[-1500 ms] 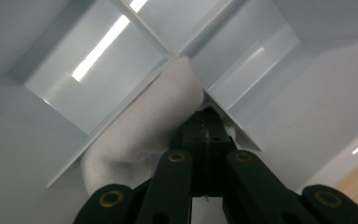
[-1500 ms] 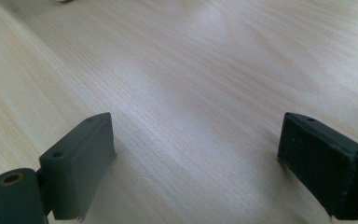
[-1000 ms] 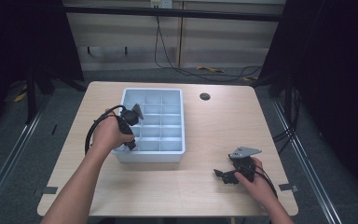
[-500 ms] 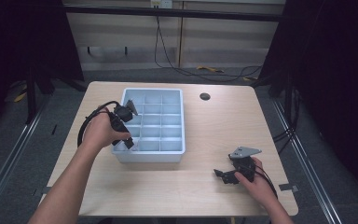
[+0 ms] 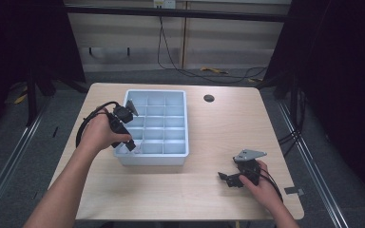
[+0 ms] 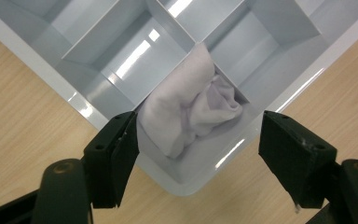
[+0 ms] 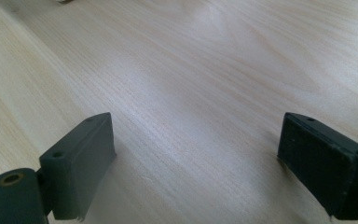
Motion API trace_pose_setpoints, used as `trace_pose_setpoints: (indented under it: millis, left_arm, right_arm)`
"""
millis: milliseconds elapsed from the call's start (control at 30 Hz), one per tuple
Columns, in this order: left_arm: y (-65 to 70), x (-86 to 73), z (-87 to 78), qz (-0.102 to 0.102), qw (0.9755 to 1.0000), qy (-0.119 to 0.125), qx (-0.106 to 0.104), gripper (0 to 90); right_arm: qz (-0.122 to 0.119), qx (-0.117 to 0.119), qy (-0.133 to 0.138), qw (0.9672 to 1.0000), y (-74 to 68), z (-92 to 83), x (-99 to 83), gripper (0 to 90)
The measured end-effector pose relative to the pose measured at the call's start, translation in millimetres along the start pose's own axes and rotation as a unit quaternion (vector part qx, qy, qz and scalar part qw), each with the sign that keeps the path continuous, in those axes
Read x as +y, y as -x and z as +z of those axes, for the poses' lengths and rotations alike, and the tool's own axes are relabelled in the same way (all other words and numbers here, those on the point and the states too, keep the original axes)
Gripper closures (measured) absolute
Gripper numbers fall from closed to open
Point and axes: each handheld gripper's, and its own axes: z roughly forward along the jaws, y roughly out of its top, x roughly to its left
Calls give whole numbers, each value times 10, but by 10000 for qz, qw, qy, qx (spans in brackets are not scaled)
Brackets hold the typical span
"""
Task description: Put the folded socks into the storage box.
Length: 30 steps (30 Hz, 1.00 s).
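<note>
The left tool (image 6: 198, 154) hangs over the near left corner of the grey divided tray (image 5: 178, 154), its jaws just opened wide and clear of the crumpled white cloth (image 6: 186, 109), which lies in that corner compartment. The right tool (image 5: 232, 179) rests on the counter (image 5: 218, 123) well right of the tray, jaws spread with nothing between them.

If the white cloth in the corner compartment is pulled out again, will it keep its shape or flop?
The white cloth lies bunched in soft folds, so it would probably flop and unfold. It looks thin, likely light. The open left claw might snag it on the tray dividers.
</note>
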Motion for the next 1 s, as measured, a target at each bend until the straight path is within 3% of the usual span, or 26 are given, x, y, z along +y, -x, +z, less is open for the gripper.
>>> trace_pose_setpoints:
  millis: [300, 600, 1000]
  left_arm:
    - [12, -62, -60, 48, 9999, 98, -54, 249]
    - [-36, -195, -119, 16, 9996, 243, -113, 231]
    - [-125, -405, -140, 48, 9995, 255, -194, 202]
  right_arm:
    - [0, -3, -4, 10000, -2, -3, -2, 100]
    - [-12, 1, 1, 10000, -2, -3, -3, 100]
    - [-13, 0, 0, 10000, -1, -3, -3, 100]
